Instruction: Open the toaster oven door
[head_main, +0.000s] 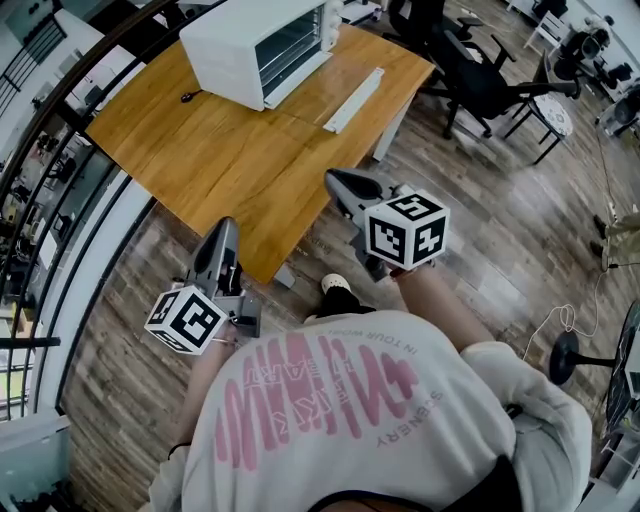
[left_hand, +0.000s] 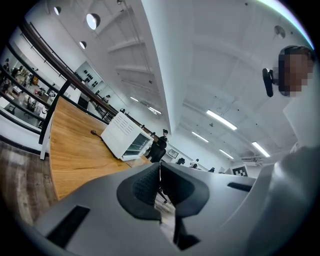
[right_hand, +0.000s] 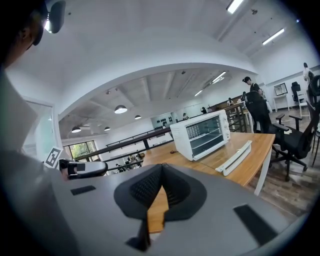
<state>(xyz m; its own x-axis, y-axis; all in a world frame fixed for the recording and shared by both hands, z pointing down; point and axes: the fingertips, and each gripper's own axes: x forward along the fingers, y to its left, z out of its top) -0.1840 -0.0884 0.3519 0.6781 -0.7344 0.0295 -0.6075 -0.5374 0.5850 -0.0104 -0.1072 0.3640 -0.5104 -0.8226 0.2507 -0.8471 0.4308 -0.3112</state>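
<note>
"Looking down through the head camera, I have the toaster oven (head_main: 265, 45) at the far end of the wooden table (head_main: 230, 150), well apart from both grippers."

"Where do they sit against it?"

"I see the left gripper (head_main: 225, 230) just off the near table edge. The right gripper (head_main: 335, 180) is over the near corner. Both point across the tabletop towards the oven, and neither touches it or the table."

"Jaws?"

"Together on both. In the left gripper view the two pads meet at the tips with nothing between them. The right gripper view shows the same, tips closed and empty."

"And the door?"

"I read the glass door (right_hand: 207, 132) as upright and shut against the white body, with the racks showing through it. In the right gripper view the oven stands beyond the closed tips, up and to the right. In the left gripper view it is farther off, above and left of the tips."

"Anything near it?"

"I can see a long white strip (head_main: 355, 100) lying flat on the table in front of the door, near it but apart. There's also a small black plug (head_main: 188, 97) by the oven's other side."
</note>
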